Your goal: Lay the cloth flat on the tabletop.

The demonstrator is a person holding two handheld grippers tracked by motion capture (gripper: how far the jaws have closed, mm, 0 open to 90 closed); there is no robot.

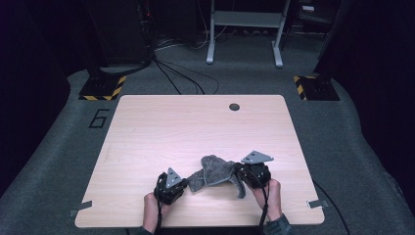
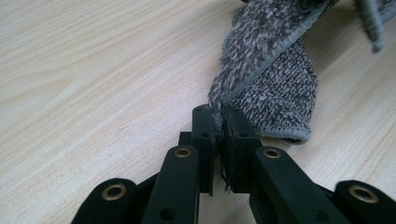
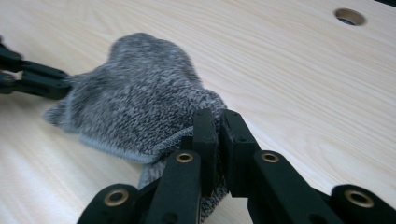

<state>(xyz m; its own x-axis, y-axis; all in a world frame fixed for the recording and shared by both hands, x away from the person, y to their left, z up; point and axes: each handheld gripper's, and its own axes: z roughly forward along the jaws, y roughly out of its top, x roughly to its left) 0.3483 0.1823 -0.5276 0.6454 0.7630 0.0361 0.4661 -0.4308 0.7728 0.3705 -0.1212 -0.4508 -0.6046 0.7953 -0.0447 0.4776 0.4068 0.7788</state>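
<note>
I am looking into a dim lab: a bare wooden table [image 1: 147, 127] is standing on grey carpet [image 1: 342, 147], hazard-striped stand bases [image 1: 103, 88] and cables [image 1: 176, 73] are lying behind.

The grey cloth [image 2: 266, 88] runs off the left gripper view's top edge, its far end unseen.

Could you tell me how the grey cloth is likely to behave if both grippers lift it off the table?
The grey cloth looks floppy: it already bunches and twists between the left gripper and right gripper, so its middle would probably sag. Its fuzzy weave suggests it is light and unlikely to slip.
</note>
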